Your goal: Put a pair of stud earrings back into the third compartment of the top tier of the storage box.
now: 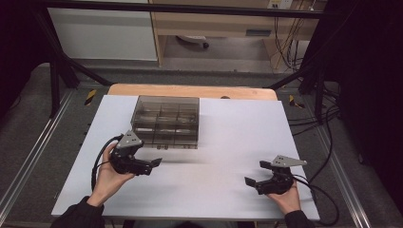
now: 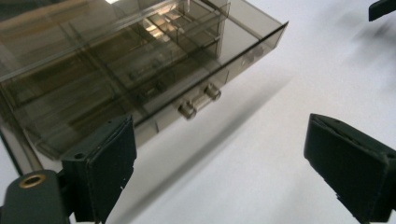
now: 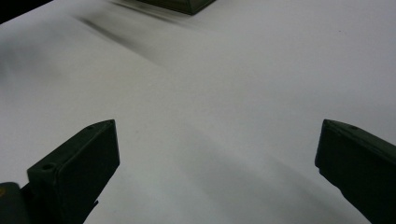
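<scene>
A smoky see-through compartment box point(image 1: 166, 122) lies on the white tabletop point(image 1: 228, 142) at the middle left, its lid down over several dividers. In the left gripper view the box point(image 2: 126, 70) shows two small latches point(image 2: 200, 100) on its near wall. My left gripper point(image 1: 149, 159) is held just in front of the box's left corner, apart from it. Its jaws stand open point(image 2: 217, 135) with only bare table between them. My right gripper point(image 1: 256, 173) rests near the front right of the table, open point(image 3: 217, 135) and holding nothing. A corner of the box point(image 3: 180, 4) shows far off.
A wooden edge point(image 1: 190, 90) runs behind the white top. Black frame bars point(image 1: 62, 61) stand at both back corners. Cables point(image 1: 328, 118) hang off the right side. The tip of the other gripper's jaw point(image 2: 383, 8) shows at the top right of the left gripper view.
</scene>
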The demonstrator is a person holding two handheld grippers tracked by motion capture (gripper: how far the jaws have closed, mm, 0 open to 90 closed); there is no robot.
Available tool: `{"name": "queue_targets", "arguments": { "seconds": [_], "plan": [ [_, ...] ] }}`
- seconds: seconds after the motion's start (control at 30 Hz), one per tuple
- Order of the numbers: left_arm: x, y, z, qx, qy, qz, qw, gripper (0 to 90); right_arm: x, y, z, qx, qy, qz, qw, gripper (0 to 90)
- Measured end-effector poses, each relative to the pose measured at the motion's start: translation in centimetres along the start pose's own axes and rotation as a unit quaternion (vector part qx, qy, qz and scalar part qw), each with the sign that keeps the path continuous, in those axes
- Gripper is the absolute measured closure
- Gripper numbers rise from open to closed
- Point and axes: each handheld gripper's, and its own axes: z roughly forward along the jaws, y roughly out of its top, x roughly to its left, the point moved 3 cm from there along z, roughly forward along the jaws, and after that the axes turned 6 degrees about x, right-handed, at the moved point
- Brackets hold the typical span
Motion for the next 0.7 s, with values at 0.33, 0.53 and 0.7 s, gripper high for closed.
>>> {"name": "queue_targets", "arguments": {
  "seconds": [0.33, 0.53, 0.7],
  "plan": [
    [0.8, -3.9, -0.3, 0.002, 0.003, -0.013, 0.9999, 7.5, 0.0, 0.0, 0.0, 0.000, -0.001, -0.001, 1.0000, 0.4],
    [1.8, -6.1, -0.2, 0.002, 0.007, -0.020, 0.9998, 7.6, 0.0, 0.0, 0.0, 0.002, -0.001, 0.000, 1.0000, 0.4],
    [2.6, -7.4, -0.2, 0.000, 0.014, -0.028, 0.9995, 7.5, 0.0, 0.0, 0.0, 0.002, -0.001, 0.001, 1.0000, 0.4]
  ]
}}
